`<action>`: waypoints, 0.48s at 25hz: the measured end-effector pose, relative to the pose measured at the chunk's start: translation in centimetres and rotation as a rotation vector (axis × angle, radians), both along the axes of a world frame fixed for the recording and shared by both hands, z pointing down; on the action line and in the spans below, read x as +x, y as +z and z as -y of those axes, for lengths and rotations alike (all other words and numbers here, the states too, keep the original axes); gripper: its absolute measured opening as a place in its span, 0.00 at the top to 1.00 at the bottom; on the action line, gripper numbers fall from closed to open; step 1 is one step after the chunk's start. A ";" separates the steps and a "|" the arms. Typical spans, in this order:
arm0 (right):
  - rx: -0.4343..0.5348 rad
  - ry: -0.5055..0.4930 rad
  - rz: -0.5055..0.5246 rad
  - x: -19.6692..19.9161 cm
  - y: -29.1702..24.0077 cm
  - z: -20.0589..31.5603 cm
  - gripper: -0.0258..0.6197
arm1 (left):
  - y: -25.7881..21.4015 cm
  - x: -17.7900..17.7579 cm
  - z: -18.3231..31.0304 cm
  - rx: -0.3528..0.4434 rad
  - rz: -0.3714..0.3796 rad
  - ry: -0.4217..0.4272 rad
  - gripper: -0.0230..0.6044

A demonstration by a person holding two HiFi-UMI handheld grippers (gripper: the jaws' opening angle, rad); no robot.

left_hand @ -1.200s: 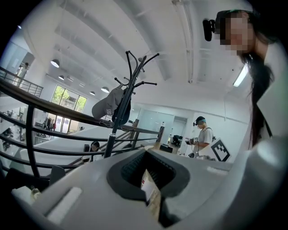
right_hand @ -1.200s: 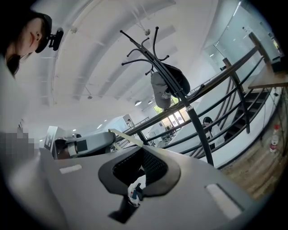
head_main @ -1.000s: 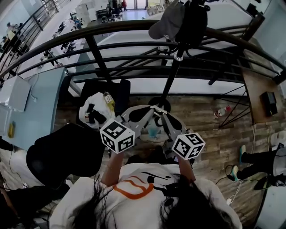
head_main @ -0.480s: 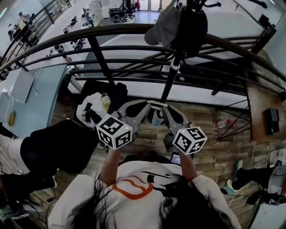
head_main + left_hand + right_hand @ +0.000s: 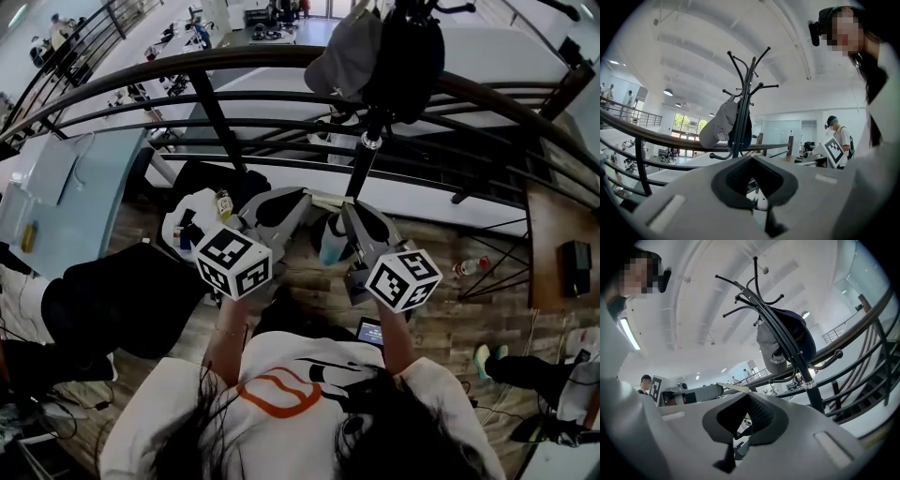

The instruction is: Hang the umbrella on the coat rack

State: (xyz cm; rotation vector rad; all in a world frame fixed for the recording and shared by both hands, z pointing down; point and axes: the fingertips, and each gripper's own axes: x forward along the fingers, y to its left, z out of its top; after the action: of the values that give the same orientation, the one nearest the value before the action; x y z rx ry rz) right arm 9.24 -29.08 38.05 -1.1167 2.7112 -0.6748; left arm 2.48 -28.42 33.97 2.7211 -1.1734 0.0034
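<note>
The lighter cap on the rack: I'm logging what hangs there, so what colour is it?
Grey cap, clearest in the left gripper view.

Clearance around the coat rack [image 5: 364, 159]. Its pole rises just beyond the meeting tips of the left gripper [image 5: 306, 195] and the right gripper [image 5: 347, 202]. The curved railing [image 5: 253, 54] runs close behind the pole and bars any passage past it. A grey cap [image 5: 345, 52] and a dark cap [image 5: 408, 56] crowd the hooks at mid-height. The upper prongs [image 5: 736, 284] are bare with open air around them, and a low ball-tipped hook [image 5: 836, 354] under the caps is also bare. The umbrella [image 5: 330, 240] hangs between the two grippers, filling the gap below their tips
</note>
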 end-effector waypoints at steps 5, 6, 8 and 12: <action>0.004 0.012 0.010 -1.0 -0.3 2.1 0.93 | -0.3 -1.1 2.9 0.015 0.009 -0.002 0.96; 0.004 0.016 0.010 -1.2 -0.3 2.6 0.93 | -0.3 -1.3 3.5 0.016 0.008 0.002 0.96; 0.003 0.029 0.008 -1.5 -0.4 3.6 0.93 | -0.4 -1.6 4.9 0.017 0.009 0.014 0.96; 0.006 0.054 0.002 -2.2 -1.0 5.5 0.93 | -0.9 -2.2 7.7 0.028 0.004 0.038 0.96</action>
State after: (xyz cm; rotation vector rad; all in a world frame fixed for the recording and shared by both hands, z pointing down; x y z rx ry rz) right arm 7.03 -34.55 37.01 -1.1819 2.6690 -0.6586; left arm 0.32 -36.13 33.07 2.7690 -1.1307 -0.0027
